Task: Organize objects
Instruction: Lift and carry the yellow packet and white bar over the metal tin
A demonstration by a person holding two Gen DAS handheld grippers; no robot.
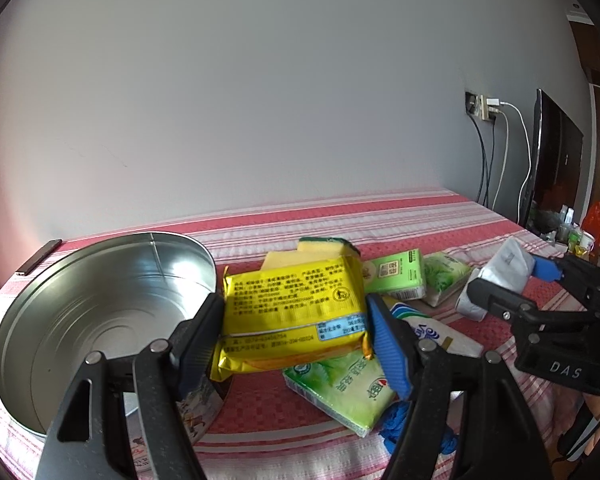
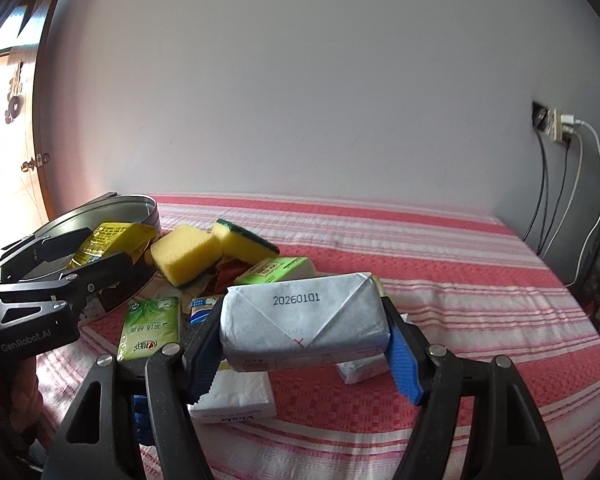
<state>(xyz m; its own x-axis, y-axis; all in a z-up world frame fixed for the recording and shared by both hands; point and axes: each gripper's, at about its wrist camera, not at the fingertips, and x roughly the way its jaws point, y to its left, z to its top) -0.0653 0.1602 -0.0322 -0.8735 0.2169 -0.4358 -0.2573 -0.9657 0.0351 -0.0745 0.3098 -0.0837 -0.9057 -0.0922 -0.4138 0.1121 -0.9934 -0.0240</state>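
Observation:
My left gripper [image 1: 296, 336] is shut on a yellow snack packet [image 1: 296, 308] and holds it just right of the round metal tin [image 1: 100, 300], which has nothing inside. The right wrist view shows that gripper [image 2: 96, 254] with the yellow packet [image 2: 108, 238] at the tin's rim [image 2: 140, 202]. Above the striped cloth, my right gripper [image 2: 304, 352] is shut on a white paper-wrapped block [image 2: 304, 320] stamped with a date. From the left wrist view, this gripper [image 1: 516, 276] and its white block [image 1: 504, 260] are on the right.
Two yellow sponges [image 2: 184, 256], green tissue packs [image 2: 148, 328] [image 1: 344, 388], a green carton [image 1: 396, 274] and a white tissue pack [image 2: 236, 396] lie clustered on the red-striped cloth [image 2: 420, 248]. A blue item [image 1: 400, 424] lies near me. A socket with cables [image 2: 560, 124] hangs on the right wall.

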